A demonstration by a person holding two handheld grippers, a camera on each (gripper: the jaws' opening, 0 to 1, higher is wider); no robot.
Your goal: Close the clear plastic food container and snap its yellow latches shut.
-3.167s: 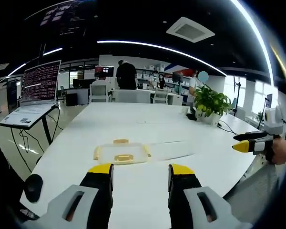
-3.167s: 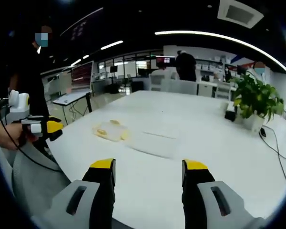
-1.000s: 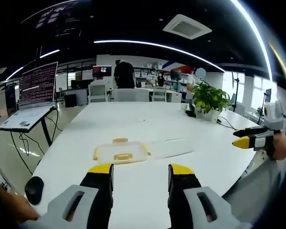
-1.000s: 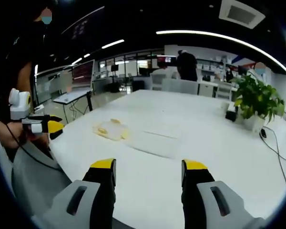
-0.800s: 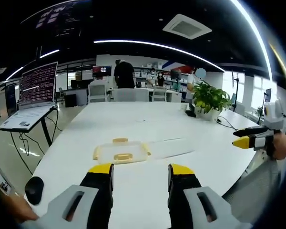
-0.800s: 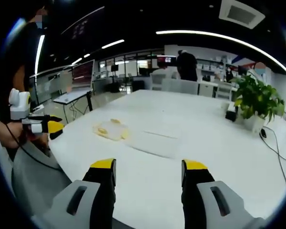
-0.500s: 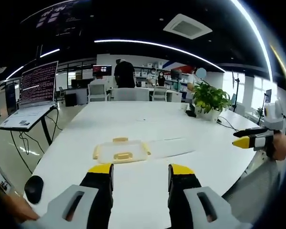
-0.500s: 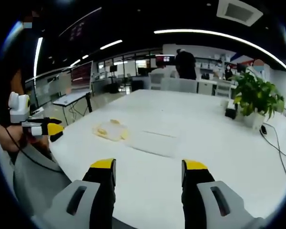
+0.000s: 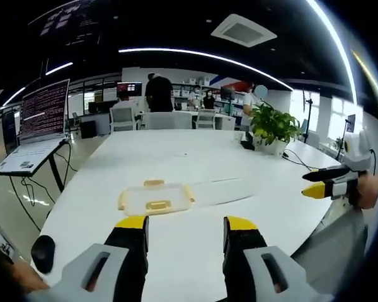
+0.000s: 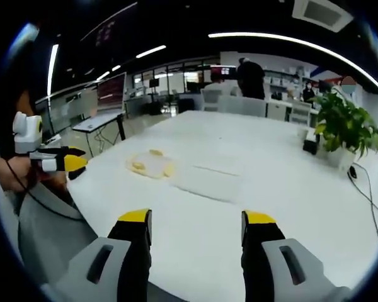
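Container place: the clear plastic food container is seen on the white table, at about 12 o'clock from the left gripper and well apart from it. In the right gripper view it lies at about 11 o'clock, far from the right gripper.
Left gripper: the two jaws are held spread, with nothing between them.
Right gripper: the jaws are also held spread and empty; from the left gripper view this gripper is seen at 3 o'clock, beyond the table edge.
Lid: a pale flat sheet is seen just beside the container, toward 2 o'clock; it cannot be told whether this is the lid or something else.
Risk, sliding: the container looks light, so it could be pushed along the smooth table if a latch is pressed from one side only.
Risk, bad seat: a latch could fail to snap if the lid is not seated evenly first.
Risk, approach: both grippers are far, so a long reach is judged to be needed, and the container may be knocked.
Hard to see: the yellow latches are small; open or snapped cannot be told. Whether the container is already covered is not clear.
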